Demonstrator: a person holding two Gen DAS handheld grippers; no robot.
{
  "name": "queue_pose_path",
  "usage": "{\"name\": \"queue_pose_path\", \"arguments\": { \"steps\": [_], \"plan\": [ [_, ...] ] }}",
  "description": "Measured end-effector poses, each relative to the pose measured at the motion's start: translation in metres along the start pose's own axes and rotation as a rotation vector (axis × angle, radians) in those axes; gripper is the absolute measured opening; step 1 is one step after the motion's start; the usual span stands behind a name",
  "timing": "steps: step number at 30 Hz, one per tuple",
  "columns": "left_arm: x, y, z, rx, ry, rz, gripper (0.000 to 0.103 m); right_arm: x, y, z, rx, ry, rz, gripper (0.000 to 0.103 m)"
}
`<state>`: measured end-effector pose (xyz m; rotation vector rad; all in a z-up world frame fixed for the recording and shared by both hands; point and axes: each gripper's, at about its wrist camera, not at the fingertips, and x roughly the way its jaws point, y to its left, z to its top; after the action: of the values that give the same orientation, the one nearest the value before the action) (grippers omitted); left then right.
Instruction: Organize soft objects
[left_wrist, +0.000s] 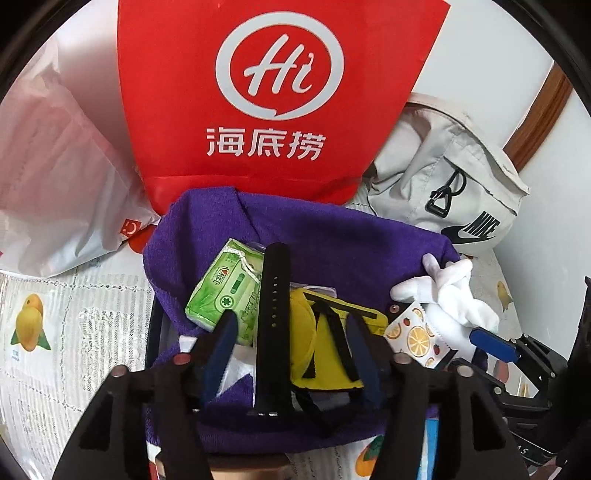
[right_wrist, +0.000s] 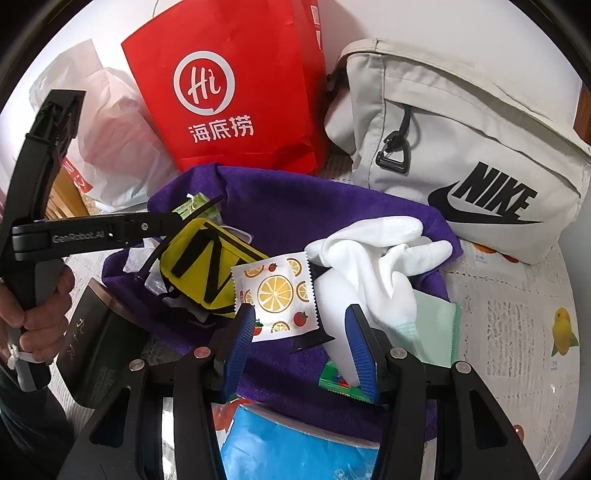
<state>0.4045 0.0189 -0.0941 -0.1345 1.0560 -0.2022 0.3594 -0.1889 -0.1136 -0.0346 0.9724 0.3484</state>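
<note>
In the left wrist view, your left gripper (left_wrist: 291, 343) is open above the purple towel (left_wrist: 332, 236) and holds nothing. On the towel lie a green tissue pack (left_wrist: 225, 291), a black strap (left_wrist: 271, 317) and a yellow pouch (left_wrist: 325, 343), all between the blue fingers (left_wrist: 221, 343). To the right is a fruit-print packet (left_wrist: 413, 338) touching the white gloves (left_wrist: 458, 295). Far behind stands a red paper bag (left_wrist: 277, 92); I cannot see inside it.

In the right wrist view, your right gripper (right_wrist: 301, 343) is also open, over the fruit-print packet (right_wrist: 277, 291) and the white gloves (right_wrist: 369, 258). The grey Nike bag (right_wrist: 461, 147) at far right is closed. Your left gripper (right_wrist: 173, 221) reaches in from the left, just beside the yellow pouch (right_wrist: 199, 266).
</note>
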Motion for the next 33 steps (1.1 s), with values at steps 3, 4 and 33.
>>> {"name": "queue_pose_path", "arguments": {
  "steps": [3, 4, 33],
  "plan": [
    [-0.008, -0.003, -0.002, 0.001, -0.009, 0.011, 0.070, -0.004, 0.000, -0.001, 0.005, -0.005, -0.006, 0.052],
    [-0.010, -0.003, -0.002, -0.001, -0.009, 0.012, 0.073, -0.005, 0.000, -0.001, 0.008, -0.006, -0.009, 0.053],
    [-0.163, -0.036, -0.116, 0.005, -0.131, 0.116, 0.100, -0.127, 0.037, -0.080, 0.077, -0.126, -0.093, 0.101]
  ]
}}
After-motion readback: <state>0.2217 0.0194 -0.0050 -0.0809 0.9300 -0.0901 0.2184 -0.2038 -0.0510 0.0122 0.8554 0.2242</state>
